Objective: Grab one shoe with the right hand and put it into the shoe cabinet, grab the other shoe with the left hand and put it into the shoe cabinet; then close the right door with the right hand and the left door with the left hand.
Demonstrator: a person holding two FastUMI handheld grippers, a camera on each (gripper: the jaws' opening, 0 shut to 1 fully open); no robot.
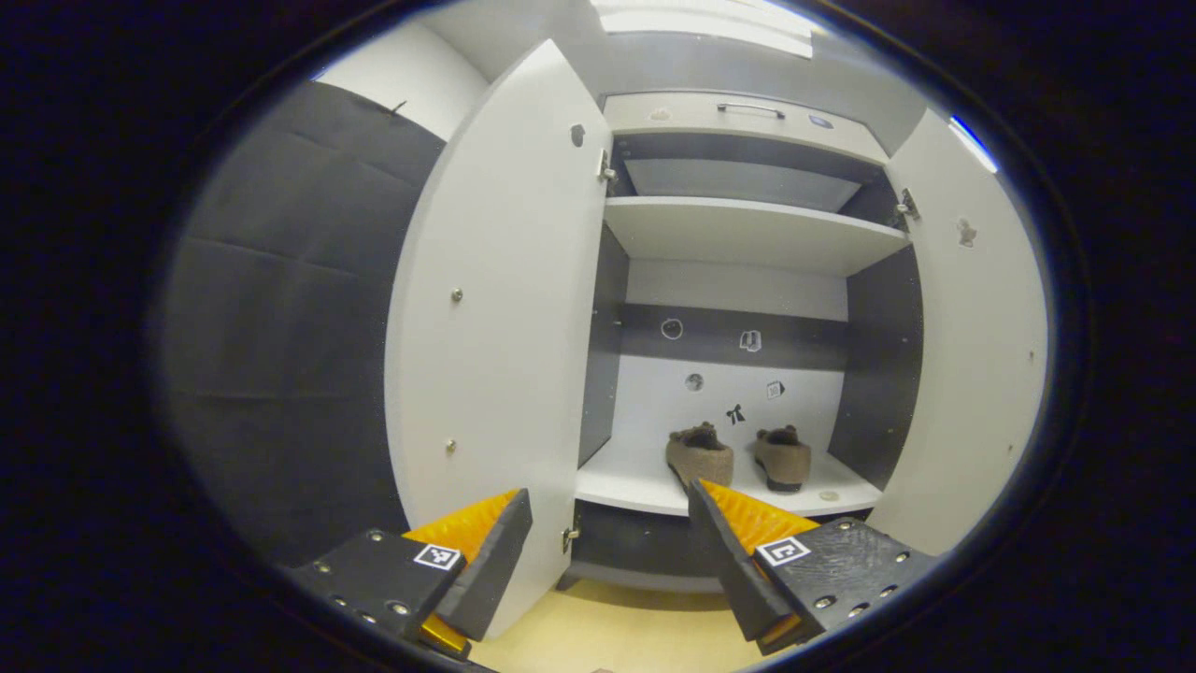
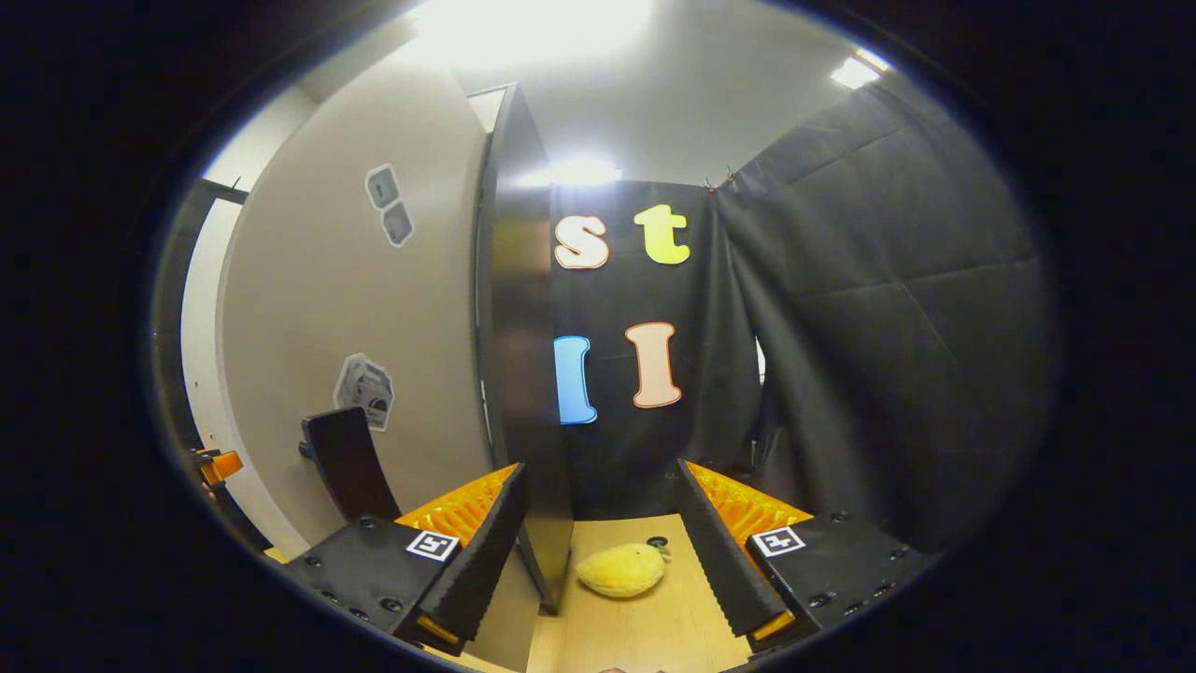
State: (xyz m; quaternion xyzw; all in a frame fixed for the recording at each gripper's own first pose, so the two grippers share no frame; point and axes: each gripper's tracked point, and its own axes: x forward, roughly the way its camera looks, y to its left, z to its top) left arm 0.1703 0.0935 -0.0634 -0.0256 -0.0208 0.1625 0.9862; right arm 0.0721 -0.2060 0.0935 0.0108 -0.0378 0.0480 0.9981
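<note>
Both shoes in, doors next

Right gripper (image 2: 598, 551) fingers spread, empty, straddling the right door (image 2: 523, 374) edge at centre frame; push it flat. Left gripper (image 1: 607, 551) also wide open, left door (image 1: 495, 327) centre-left; shoes (image 1: 738, 456) side by side on the low shelf (image 1: 617, 486) beyond.

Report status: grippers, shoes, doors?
Left gripper and right gripper open, empty. Both shoes on bottom shelf. Left door and right door open.
</note>
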